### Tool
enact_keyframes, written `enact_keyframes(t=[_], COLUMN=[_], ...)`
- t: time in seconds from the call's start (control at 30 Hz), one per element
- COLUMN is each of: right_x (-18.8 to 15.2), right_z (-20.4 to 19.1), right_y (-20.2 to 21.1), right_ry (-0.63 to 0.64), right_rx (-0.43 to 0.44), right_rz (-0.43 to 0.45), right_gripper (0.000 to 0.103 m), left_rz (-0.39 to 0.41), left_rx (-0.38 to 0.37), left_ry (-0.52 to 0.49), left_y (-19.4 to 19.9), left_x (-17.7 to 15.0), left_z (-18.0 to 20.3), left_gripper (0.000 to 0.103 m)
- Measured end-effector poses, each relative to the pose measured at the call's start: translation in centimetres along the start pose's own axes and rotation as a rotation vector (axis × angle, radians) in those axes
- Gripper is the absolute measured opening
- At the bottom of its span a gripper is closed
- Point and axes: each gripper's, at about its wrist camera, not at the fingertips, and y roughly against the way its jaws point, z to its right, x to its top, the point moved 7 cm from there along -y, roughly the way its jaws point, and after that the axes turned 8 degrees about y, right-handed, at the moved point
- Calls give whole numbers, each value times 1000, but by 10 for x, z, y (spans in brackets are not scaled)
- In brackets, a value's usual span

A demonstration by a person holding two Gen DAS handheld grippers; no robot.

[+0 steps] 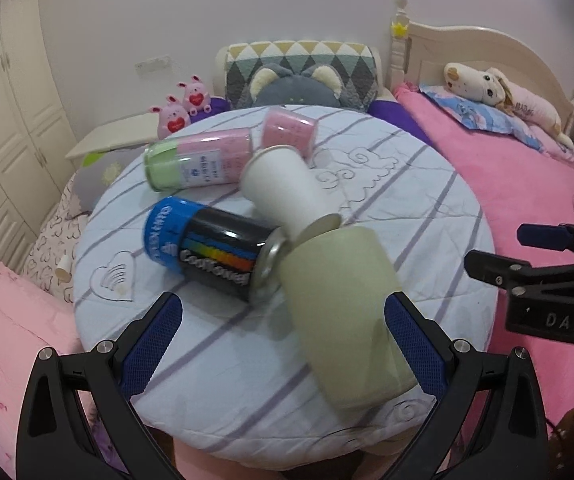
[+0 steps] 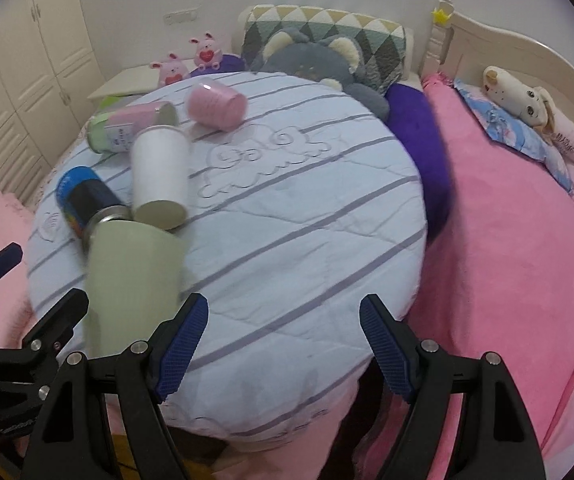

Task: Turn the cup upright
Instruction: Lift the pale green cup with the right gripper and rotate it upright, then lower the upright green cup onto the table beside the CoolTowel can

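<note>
Both tongs gape empty: left gripper (image 1: 283,332) straddles the pale green cup (image 1: 347,312), which lies on its side near the round table's (image 2: 307,240) near-left edge. Right gripper (image 2: 285,344) hovers over bare striped cloth, with open room rightward to the rim.

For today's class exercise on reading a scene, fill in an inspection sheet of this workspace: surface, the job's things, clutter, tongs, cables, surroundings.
Surface: round table under a striped quilted cover.
Job's things: pale green cup lying on its side, blurred, between the left tongs' fingers; contact unclear.
Clutter: white paper cup, blue-capped can, pink-green bottle, pink cup, all lying down.
Tongs: left tongs open; right tongs open, empty.
Cables: nothing seen.
Surroundings: pink bed, plush toys, wardrobe.
</note>
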Motion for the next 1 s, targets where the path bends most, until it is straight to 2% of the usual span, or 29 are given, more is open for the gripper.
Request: enact_keyframes(t=[0.2, 0.47, 0.6, 1.0], right_x=[0, 6, 8, 3], right_z=[16, 20, 19, 21], right_y=[-10, -30, -41, -60], right_ry=[28, 81, 89, 102], right_rx=[-12, 36, 89, 134], right_rz=[2, -10, -23, -59], right_gripper=[80, 80, 80, 80], left_rz=[-24, -90, -118, -192], left_rx=[21, 73, 89, 90], left_ry=[30, 139, 179, 152], left_y=[-10, -35, -43, -58], left_x=[8, 12, 12, 8], left_z=[19, 17, 12, 24], left_gripper=[102, 102, 102, 102])
